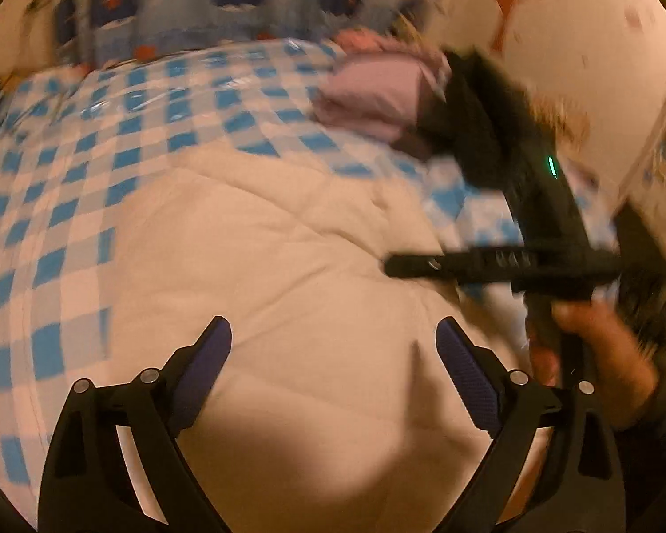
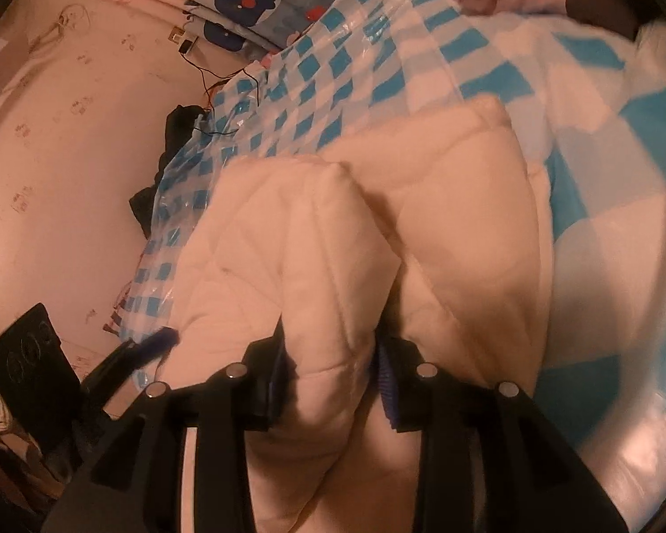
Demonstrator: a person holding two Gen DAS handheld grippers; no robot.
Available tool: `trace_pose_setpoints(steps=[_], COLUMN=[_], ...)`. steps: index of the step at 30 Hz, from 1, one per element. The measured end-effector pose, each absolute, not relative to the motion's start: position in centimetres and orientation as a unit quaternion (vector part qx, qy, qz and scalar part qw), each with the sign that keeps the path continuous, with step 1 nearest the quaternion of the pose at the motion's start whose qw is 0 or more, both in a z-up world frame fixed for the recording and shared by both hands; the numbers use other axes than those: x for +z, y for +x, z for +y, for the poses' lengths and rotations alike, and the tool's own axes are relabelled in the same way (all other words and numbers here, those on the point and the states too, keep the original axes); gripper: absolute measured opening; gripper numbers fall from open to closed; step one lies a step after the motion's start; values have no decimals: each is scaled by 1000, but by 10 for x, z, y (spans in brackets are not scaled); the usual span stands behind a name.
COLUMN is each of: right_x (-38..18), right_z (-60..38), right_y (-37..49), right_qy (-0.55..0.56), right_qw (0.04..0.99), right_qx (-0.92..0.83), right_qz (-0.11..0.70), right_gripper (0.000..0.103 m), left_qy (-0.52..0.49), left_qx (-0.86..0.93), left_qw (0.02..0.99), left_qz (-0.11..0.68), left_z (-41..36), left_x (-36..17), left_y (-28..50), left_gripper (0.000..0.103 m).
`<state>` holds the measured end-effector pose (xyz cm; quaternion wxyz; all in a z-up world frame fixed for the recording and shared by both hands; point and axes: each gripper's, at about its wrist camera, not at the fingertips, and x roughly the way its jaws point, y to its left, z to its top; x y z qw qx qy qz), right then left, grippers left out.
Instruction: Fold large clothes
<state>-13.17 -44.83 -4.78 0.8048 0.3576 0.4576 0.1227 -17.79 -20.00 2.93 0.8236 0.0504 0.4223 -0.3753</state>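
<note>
In the left wrist view we see first the blue and white checkered cover (image 1: 44, 204), and on it lies the cream quilted garment (image 1: 288, 275). Its long axis seems to run from near us toward the far right, but the blur makes this uncertain. Our left gripper (image 1: 333, 355) hangs over the garment with its jaws wide apart and nothing between them. Further right lies a pink folded pile (image 1: 373, 97), and then our right hand (image 1: 599, 346) on its black tool.

In the right wrist view a pale wall (image 2: 66, 142) stands at the left. Our right gripper (image 2: 333, 355) is closed on a raised fold of the garment, and this fold points away from us toward the checkered cover.
</note>
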Motion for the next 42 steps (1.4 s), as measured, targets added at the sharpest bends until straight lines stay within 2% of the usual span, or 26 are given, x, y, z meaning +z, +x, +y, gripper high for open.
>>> trace_pose_setpoints(steps=[2,4,6,8,11,15,17,18,20,23,27,30,32,36,39,42], right_x=[-29,-17,-8,0,11,-16,-38,-45,-46,-39,-43,-74,-84,-79,-62,-21], right_z=[-450,-449,-447,-447,-443,-428,-422,-421,-415,-389,-324,-270,-251,-251,-263,-267], right_y=[-143,-152,-157,-161,-164,-149,-145,-143,-137,-113,-60,-26,-22,-31,-38,-47], right_qy=[340,317,299,297,290,295,317,334,359,368,375,342,324,309,290,268], right_qw=[819,830,835,838,845,824,814,814,818,822,813,798,803,809,810,848], right_qx=[107,91,77,72,51,43,41,41,54,96,170,171,170,148,136,123], right_qz=[449,450,456,452,446,482,485,474,446,424,412,465,471,477,490,440], right_gripper=[51,60,61,69,83,87,95,95,95,95,95,95,96,95,95,95], left_qy=[4,-37,-70,-110,-146,-195,-153,-136,-101,-73,-31,-14,-24,-83,-75,-26], left_qx=[-355,-329,-302,-295,-314,-359,-353,-354,-345,-316,-250,-198,-166,-157,-193,-217], left_qw=[833,832,822,802,767,719,738,746,777,819,857,843,837,878,878,856], left_qz=[425,445,478,508,541,562,554,547,516,473,449,500,521,444,432,469], left_z=[-163,-128,-100,-82,-78,-97,-112,-116,-115,-91,-32,13,49,89,66,16], left_x=[37,30,14,-5,-31,-54,-49,-43,-24,10,42,24,8,33,36,3], left_y=[-170,-155,-139,-126,-119,-116,-120,-124,-129,-126,-114,-94,-88,-97,-90,-74], left_gripper=[90,90,90,90,90,93,93,92,77,74,74,77,76,76,77,82])
